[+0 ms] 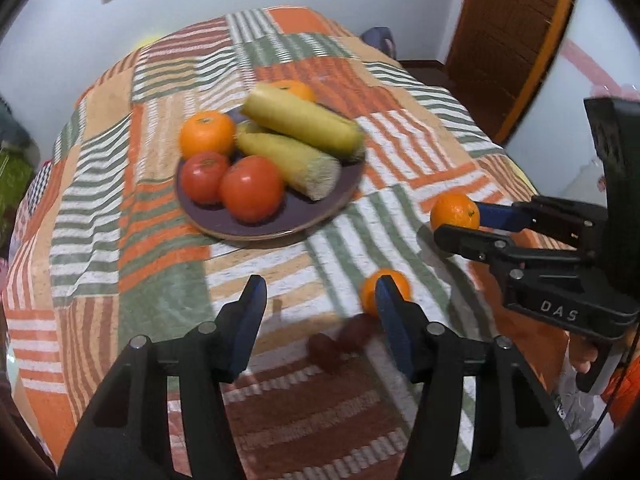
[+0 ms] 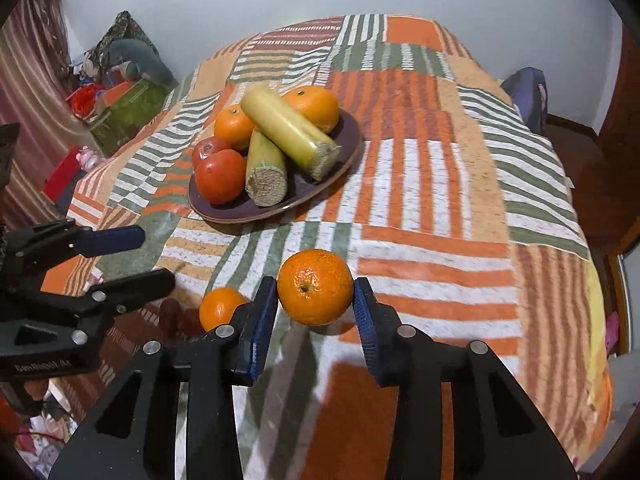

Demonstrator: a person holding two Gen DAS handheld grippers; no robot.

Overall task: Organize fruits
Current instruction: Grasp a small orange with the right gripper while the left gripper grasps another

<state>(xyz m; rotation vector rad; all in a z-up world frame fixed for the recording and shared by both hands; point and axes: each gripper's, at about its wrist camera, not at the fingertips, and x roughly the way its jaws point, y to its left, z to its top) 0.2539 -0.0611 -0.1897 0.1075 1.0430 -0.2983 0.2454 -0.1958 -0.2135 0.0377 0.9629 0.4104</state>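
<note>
My right gripper point(image 2: 315, 302) is shut on an orange point(image 2: 315, 287), its blue pads pressing both sides; the left wrist view shows the same orange point(image 1: 455, 211) in that gripper point(image 1: 459, 223) at the right. A second orange point(image 1: 370, 292) lies on the cloth, half hidden behind the right finger of my left gripper point(image 1: 320, 292), which is open with nothing between its fingers. That loose orange point(image 2: 220, 306) sits just left of my right gripper. A purple plate point(image 1: 304, 208) holds two oranges, two tomatoes point(image 1: 251, 188) and two corn cobs point(image 1: 300, 122).
A striped patchwork cloth point(image 2: 420, 184) covers the round table. Small dark red items point(image 1: 340, 340) lie on the cloth near the loose orange. A wooden door point(image 1: 516, 32) stands at the back right. Clutter and boxes point(image 2: 120, 108) fill the floor at the left.
</note>
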